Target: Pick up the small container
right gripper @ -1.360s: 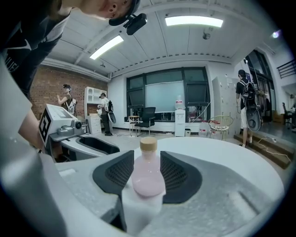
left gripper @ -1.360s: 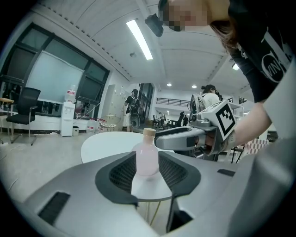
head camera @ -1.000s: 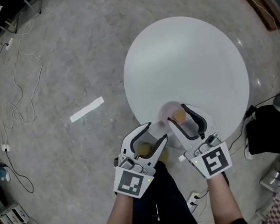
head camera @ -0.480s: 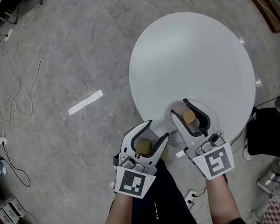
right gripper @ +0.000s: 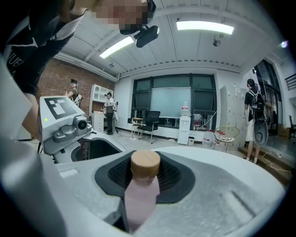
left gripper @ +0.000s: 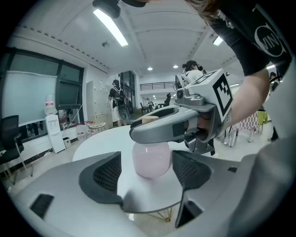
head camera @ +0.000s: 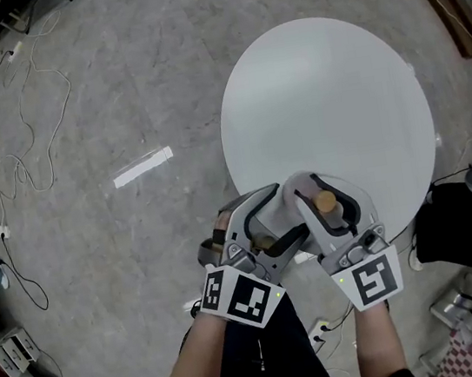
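The room is bright and evenly lit. Ceiling strip lights (left gripper: 110,27) above the left gripper (left gripper: 147,172) burn out to white, as does a light panel (right gripper: 203,27) above the right gripper (right gripper: 138,199). In the head view the table (head camera: 317,83) ahead of both grippers is pale, with no hard shadow. The floor (head camera: 115,87) out to the left gripper's side has a faint sheen. Both gripper views bend strongly and go black at the corners. The left gripper's opening jaws are blurred at close range, either side of the sharper small container (left gripper: 151,159). The right gripper's closing jaws, pressed on that container, look soft.
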Tool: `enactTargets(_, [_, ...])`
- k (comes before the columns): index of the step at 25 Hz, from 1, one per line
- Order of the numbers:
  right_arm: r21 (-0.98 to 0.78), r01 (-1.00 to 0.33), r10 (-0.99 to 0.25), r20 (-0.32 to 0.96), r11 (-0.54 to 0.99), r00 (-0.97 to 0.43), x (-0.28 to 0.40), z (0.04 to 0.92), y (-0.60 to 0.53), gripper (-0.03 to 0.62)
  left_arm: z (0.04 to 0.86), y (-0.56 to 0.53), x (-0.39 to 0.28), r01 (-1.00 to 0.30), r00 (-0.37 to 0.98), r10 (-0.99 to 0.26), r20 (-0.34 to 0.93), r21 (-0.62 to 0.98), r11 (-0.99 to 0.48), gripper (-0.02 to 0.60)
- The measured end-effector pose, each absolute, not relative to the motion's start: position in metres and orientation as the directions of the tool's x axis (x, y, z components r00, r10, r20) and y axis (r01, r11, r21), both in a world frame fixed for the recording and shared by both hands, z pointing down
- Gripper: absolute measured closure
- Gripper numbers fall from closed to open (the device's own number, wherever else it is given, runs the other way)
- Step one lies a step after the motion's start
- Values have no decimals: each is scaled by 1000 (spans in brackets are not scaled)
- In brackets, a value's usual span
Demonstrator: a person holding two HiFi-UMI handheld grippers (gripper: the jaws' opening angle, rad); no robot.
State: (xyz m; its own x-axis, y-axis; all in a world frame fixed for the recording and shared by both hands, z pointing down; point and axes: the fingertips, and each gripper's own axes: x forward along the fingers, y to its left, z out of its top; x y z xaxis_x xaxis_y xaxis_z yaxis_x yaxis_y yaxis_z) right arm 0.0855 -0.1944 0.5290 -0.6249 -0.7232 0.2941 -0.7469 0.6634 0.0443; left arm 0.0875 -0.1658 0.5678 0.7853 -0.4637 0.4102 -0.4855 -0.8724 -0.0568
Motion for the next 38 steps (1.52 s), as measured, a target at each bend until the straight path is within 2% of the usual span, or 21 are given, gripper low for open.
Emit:
enactTargets(7, [61, -704, -687, 290, 708, -666, 81, 530, -187, 474, 577, -162, 97, -466, 783, -441, 439, -57, -883, 258])
enactTargets(19, [67, -713, -694, 312, 698, -649, 84, 534, -184, 467, 580, -169, 107, -403, 790, -396, 468, -90, -911, 235])
enactTargets(24, [45, -732, -707, 306, 680, -638, 84, 533, -184, 465, 591, -167, 114, -313, 770, -337, 541, -140, -939, 227])
enactTargets(32, [24, -751, -721, 302, 660, -624, 86, 532, -184, 465, 589, -171, 123, -277, 804, -253, 539, -37, -960, 222])
enactTargets(38, [5, -754, -722, 290, 657, -628, 88, 533, -183, 465, 598, -166, 129, -191, 775, -172, 608, -33, -981, 221])
